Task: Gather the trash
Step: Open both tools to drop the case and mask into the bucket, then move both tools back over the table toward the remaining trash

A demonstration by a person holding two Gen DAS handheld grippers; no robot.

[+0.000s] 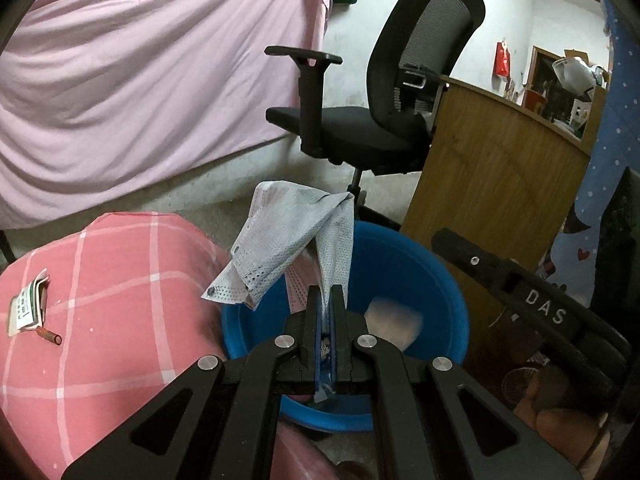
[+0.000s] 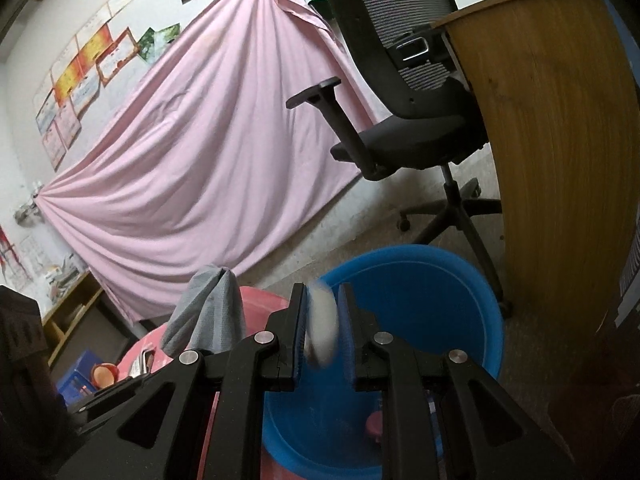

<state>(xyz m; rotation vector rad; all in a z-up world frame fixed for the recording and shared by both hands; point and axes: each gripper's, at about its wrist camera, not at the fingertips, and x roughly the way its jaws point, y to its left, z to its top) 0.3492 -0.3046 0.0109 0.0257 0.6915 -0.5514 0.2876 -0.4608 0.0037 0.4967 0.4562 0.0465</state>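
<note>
Black fingers of the left gripper (image 1: 326,300) pinch shut on a grey perforated wipe (image 1: 280,240), which flops up and over the near rim of the blue basin (image 1: 448,280). Inside the basin lies a pale folded pad (image 1: 394,326). Over the same basin, the right gripper (image 2: 323,320) stands narrowly parted with a blurred white wad (image 2: 322,328) between its fingers; whether the pads press it I cannot tell. Left of the basin, a pink checked cushion (image 1: 112,280) carries a small packet (image 1: 28,306).
</note>
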